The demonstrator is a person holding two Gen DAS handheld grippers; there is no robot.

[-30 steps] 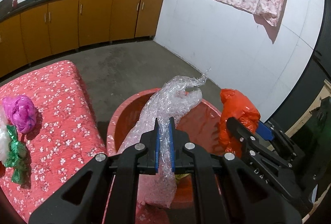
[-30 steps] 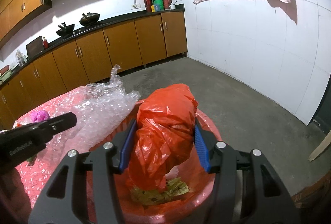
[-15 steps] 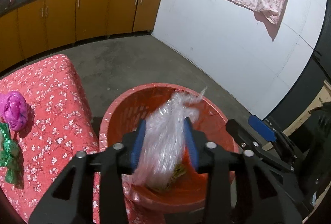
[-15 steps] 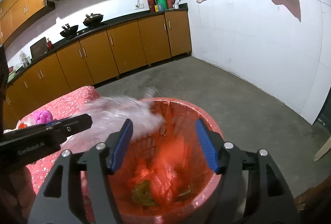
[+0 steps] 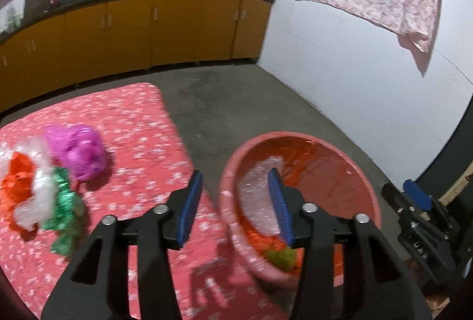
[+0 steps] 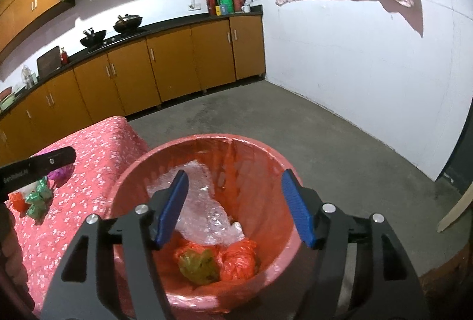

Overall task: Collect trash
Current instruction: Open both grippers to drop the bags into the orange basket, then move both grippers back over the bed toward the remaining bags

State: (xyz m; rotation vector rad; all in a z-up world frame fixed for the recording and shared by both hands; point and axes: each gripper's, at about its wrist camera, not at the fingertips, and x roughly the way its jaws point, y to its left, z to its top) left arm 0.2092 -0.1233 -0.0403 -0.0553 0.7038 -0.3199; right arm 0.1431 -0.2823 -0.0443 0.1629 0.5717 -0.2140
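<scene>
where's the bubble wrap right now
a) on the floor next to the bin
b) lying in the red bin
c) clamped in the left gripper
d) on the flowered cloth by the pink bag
b: the bubble wrap lies inside the red bin on top of the orange bag, and nothing is between either gripper's jaws.

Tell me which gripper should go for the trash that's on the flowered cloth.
Left. The left gripper, empty and opening, looks toward the purple bag and the green wrapper beside it. The right gripper hangs empty over the red bin, farther off.
</scene>
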